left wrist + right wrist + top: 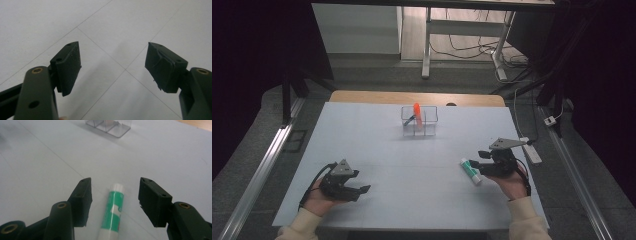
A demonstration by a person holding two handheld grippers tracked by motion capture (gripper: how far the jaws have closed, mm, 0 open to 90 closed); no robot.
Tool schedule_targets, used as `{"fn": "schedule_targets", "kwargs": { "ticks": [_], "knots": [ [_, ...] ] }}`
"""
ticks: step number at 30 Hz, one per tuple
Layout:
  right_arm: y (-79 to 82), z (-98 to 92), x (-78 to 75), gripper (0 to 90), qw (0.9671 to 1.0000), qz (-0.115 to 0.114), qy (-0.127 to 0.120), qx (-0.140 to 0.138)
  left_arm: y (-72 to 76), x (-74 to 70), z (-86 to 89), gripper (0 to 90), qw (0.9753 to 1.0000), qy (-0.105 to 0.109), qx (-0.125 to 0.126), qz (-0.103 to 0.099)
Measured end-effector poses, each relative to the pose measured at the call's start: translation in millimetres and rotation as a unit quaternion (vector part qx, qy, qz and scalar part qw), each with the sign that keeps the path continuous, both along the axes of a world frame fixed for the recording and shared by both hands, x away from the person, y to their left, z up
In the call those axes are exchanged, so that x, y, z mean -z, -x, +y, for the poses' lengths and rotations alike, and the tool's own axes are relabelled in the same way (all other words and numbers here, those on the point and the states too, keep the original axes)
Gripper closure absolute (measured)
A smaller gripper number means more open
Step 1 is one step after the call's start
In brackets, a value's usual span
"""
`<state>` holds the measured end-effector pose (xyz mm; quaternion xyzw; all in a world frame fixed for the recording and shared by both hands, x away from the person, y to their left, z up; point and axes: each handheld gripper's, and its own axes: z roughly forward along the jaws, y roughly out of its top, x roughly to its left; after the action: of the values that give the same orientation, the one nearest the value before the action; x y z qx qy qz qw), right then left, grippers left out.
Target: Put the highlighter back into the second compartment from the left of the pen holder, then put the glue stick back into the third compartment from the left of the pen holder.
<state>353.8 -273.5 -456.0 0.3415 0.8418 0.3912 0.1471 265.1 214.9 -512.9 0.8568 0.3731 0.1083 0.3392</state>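
Between the right gripper's (pixel 115 195) parted jaws lies a glue stick (pixel 113 210); beyond, a clear organizer (pixel 107 126); left gripper (pixel 113 67) released.

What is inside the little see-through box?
The clear box holds an orange marker standing up, with a dark pen leaning beside it. Whatever else sits inside is too small to tell.

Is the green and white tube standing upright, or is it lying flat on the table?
Lying flat. The tube rests lengthwise on the table, between the right gripper's open jaws, which do not touch it.
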Motion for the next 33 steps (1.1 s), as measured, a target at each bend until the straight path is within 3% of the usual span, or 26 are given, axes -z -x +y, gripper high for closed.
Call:
{"fn": "schedule_targets", "kwargs": {
  "ticks": [6,8,14,28,33],
  "knots": [
    [0.6,-4.2,-1.9,42.6,0.9994,0.024,0.025,0.005,0.2,-0.1,0.2,28.4,1.0,-0.001,0.001,-0.001],
    [-0.7,-3.7,-1.4,42.2,0.9985,0.041,0.036,0.002,0.8,-0.1,0.2,28.4,1.0,-0.001,0.0,-0.001],
    [-2.1,-0.5,3.3,41.9,0.9958,0.064,0.065,0.008,0.5,-0.7,-0.4,28.4,1.0,-0.003,0.001,-0.003],
    [-5.8,-2.2,11.1,40.1,0.991,0.089,0.097,0.021,-0.1,-0.1,-1.2,28.4,1.0,-0.005,0.0,-0.004],
    [-6.2,1.9,12.7,40.2,0.9879,0.097,0.121,0.017,1.1,-0.6,-1.4,28.3,1.0,-0.005,-0.001,-0.006]
  ]
}}
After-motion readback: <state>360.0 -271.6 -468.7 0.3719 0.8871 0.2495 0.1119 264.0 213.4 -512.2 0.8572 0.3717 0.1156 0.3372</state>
